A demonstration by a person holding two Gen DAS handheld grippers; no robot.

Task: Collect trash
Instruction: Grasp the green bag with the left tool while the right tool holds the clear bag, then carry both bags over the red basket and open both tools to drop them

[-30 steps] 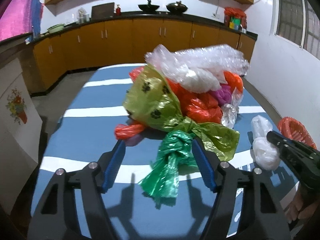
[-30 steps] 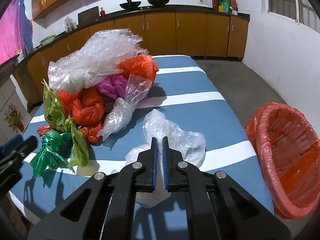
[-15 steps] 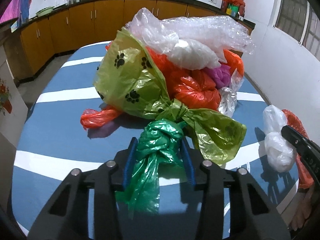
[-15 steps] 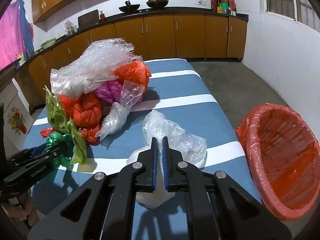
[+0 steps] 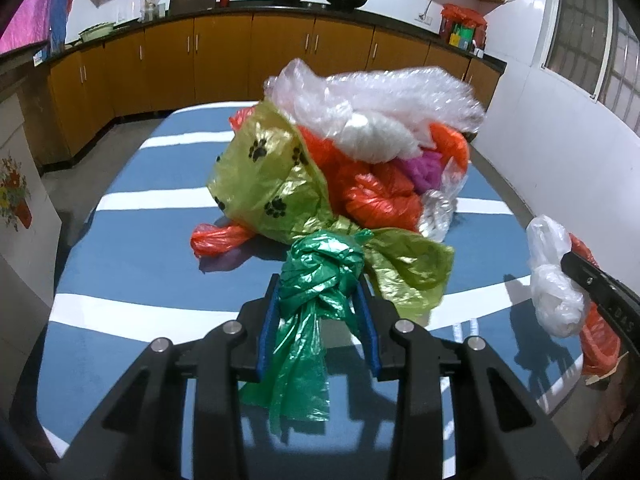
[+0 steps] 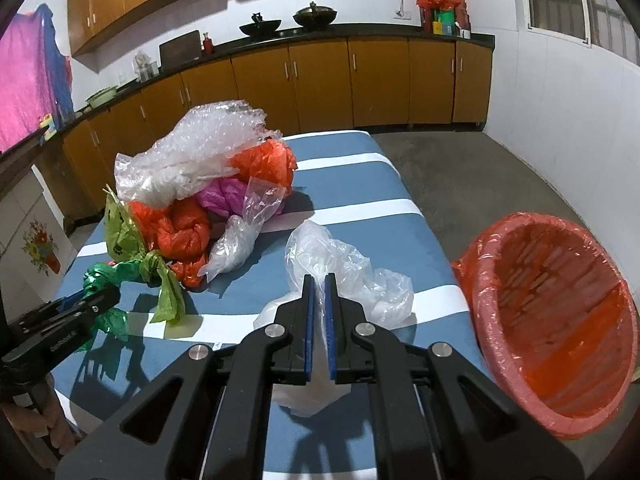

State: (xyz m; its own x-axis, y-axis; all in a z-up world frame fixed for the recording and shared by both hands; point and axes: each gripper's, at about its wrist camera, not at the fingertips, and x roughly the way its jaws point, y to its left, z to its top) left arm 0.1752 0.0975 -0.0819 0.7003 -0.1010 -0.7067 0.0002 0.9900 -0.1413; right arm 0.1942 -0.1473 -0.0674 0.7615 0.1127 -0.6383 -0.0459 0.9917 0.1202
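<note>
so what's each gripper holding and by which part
Left gripper: jaws closing on the green bag at its knot. Right gripper: clear bag, pinched mid-body.

Open blue striped table (image 6: 360, 216) to the right of the heaped plastic bags (image 6: 192, 200). Bare floor between table edge and red-lined bin (image 6: 556, 320), bin mouth unobstructed. Green bag (image 5: 320, 276) and yellow-green paw-print bag (image 5: 272, 176) blocking the pile's near side. Clear strip along the table's left edge.

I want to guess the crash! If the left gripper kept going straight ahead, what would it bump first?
Probably the yellow-green paw-print bag, just past the green bag the closing left gripper squeezes. Depth is hard to judge.
</note>
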